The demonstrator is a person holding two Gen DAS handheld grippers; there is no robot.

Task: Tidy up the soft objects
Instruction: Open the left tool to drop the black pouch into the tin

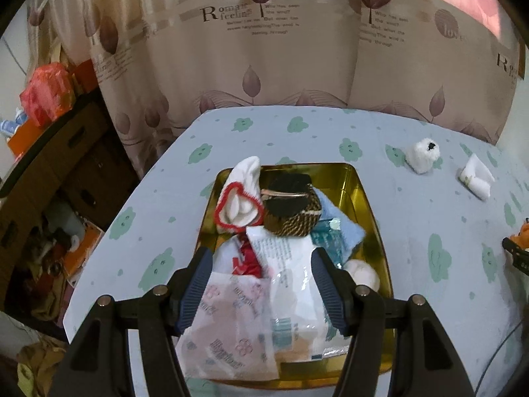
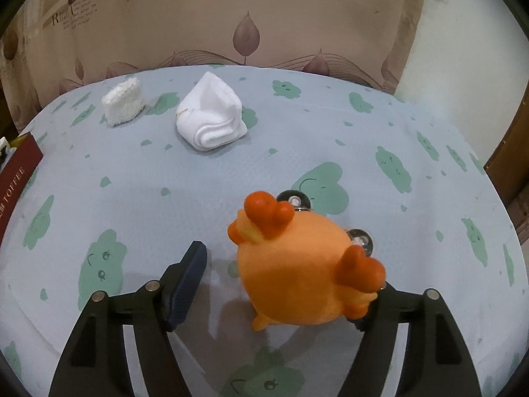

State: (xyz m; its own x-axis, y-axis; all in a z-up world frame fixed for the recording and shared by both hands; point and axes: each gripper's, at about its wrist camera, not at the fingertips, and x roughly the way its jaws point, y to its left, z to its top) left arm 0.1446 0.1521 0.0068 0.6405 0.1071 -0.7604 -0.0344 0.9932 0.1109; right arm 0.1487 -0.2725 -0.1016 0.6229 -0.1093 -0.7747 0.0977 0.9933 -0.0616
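Observation:
A gold tin (image 1: 367, 198) on the blue flowered tablecloth holds soft things: a white sock with red trim (image 1: 239, 201), a dark woven pouch (image 1: 292, 210), tissue packs (image 1: 291, 278) and a blue cloth (image 1: 350, 231). My left gripper (image 1: 261, 264) is open above the tin, its fingers on either side of the tissue packs. My right gripper (image 2: 281, 264) is open around an orange squishy chick toy (image 2: 297, 264), which stands on the table against the right finger. A folded white towel (image 2: 213, 119) and a fluffy white sock (image 2: 122, 102) lie further back.
A dark red toffee box (image 2: 18, 178) sits at the left edge in the right wrist view. A patterned curtain (image 1: 264, 49) hangs behind the table. Cluttered boxes and a cabinet (image 1: 66, 165) stand to the left of the table.

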